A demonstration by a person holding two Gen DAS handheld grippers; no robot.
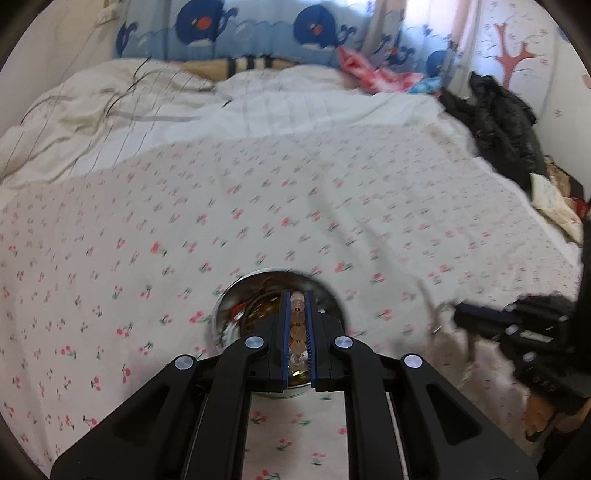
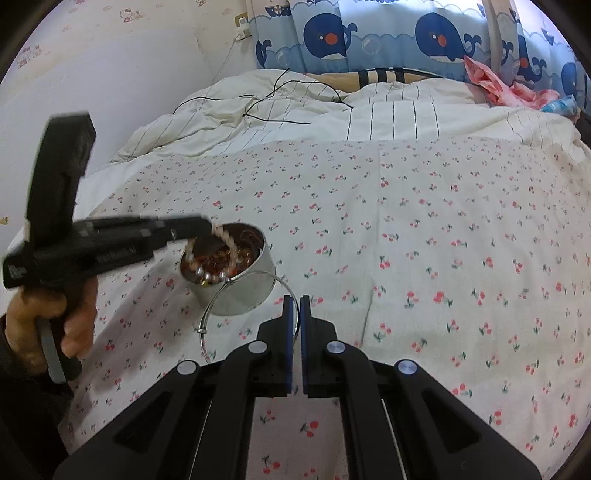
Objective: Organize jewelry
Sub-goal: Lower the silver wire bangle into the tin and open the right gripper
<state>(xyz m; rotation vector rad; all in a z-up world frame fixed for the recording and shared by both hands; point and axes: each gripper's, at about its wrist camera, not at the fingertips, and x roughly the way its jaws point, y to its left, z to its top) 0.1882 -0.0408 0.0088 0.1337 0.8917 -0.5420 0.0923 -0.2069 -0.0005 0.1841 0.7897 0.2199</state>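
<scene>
A round metal tin stands on the cherry-print bedsheet, with beads and jewelry inside. It also shows in the left wrist view. My left gripper is shut on a pale pink bead bracelet and holds it over the tin's mouth. In the right wrist view the left gripper shows the bracelet hanging in a loop into the tin. My right gripper is shut on a thin silver wire bangle, which arcs beside the tin's front.
A striped white duvet with a black cable is bunched at the bed's far end under whale-print curtains. A black jacket lies at the bed's right edge. A wall runs along the left.
</scene>
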